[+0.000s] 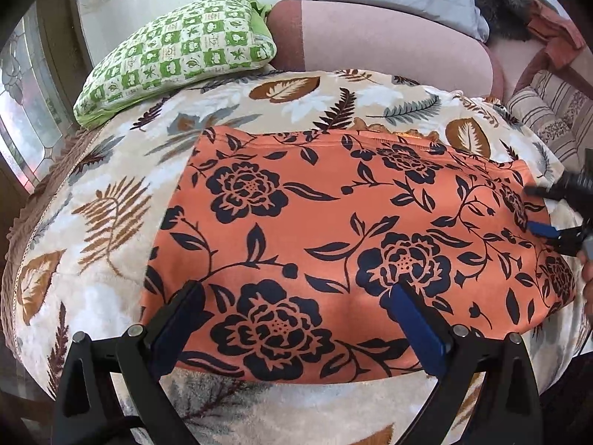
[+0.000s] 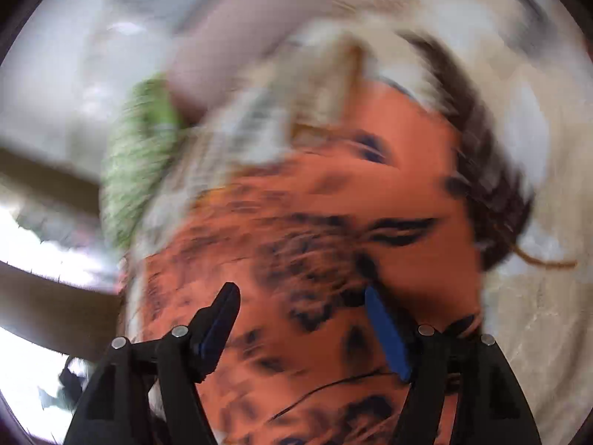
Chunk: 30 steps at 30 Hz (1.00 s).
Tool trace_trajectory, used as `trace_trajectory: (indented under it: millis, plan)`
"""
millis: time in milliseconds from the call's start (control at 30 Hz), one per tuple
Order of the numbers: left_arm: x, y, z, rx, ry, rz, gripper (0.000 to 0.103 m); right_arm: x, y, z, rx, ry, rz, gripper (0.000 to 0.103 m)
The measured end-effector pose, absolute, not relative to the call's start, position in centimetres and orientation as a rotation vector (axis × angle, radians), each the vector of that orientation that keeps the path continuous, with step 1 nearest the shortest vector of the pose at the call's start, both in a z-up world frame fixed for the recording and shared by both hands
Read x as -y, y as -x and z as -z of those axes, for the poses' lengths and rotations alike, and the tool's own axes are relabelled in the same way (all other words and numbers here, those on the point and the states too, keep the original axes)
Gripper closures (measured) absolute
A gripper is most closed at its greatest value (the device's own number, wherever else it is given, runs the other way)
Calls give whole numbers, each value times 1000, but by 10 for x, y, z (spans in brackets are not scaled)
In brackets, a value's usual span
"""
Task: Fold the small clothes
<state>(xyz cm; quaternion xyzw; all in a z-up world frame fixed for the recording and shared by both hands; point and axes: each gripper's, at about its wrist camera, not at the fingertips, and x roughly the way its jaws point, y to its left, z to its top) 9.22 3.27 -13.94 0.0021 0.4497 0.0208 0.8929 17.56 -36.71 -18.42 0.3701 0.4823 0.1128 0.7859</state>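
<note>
No writing can be read. Both the left gripper (image 1: pixel 296 296) and right gripper (image 2: pixel 302 309) are held spread above the orange floral garment (image 1: pixel 333 241). Behind the garment a green checked pillow (image 1: pixel 178 52) is seen.

The garment (image 1: pixel 333 244) lies flat on the blanket (image 1: pixel 92 259) that covers the bed. Behind it to the left a pillow (image 1: pixel 178 52) rests on the blanket; a bolster (image 1: pixel 389 40) lies behind, right of the pillow. The left hand-held gripper (image 1: pixel 296 319) stands over the garment's near edge, the right hand-held gripper (image 1: pixel 552 215) at its right edge, though the right wrist view is too blurred to confirm contact.
</note>
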Motion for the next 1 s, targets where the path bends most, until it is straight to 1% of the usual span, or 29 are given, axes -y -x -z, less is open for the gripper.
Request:
trace_trajectory:
  millis: [33, 100, 133, 200, 233, 267, 367, 433, 500, 533, 667, 767, 933, 1000]
  plan:
    - [-34, -91, 139, -927, -5, -51, 3, 369, -174, 177, -1016, -840, -232, 28]
    - [-37, -94, 139, -929, -3, -61, 3, 359, -178, 161, -979, -798, -307, 26]
    - [-38, -94, 140, -933, -1, -64, 3, 353, -185, 158, -973, -723, -332, 20]
    - [-39, -93, 138, -933, 1, -66, 3, 355, -198, 177, -1040, -670, -246, 17]
    - [-39, -92, 136, -927, 3, -64, 3, 362, -200, 187, -1048, -743, -239, 17]
    - [-40, -90, 135, -920, 3, -62, 3, 368, -194, 182, -1008, -806, -222, 17]
    - [-40, -90, 134, -914, 8, -66, 3, 362, -165, 152, -963, -806, -283, 17]
    - [-40, -89, 136, -907, 21, -70, 3, 360, -134, 144, -935, -816, -304, 17]
    - [-37, -88, 138, -911, 27, -62, 3, 364, -93, 149, -945, -871, -313, 17]
    - [-34, -87, 140, -910, 30, -54, 3, 368, -68, 158, -942, -932, -305, 17]
    - [-16, -87, 146, -924, 3, -23, 3, 382, -9, 194, -955, -1104, -245, 17]
    - [-1, -88, 148, -932, -22, 6, 3, 391, -7, 213, -974, -1169, -203, 17]
    - [11, -92, 149, -939, -47, 6, 3, 411, -25, 214, -878, -1251, -205, 16]
    - [13, -94, 149, -937, -50, 7, 3, 415, -34, 212, -867, -1192, -174, 16]
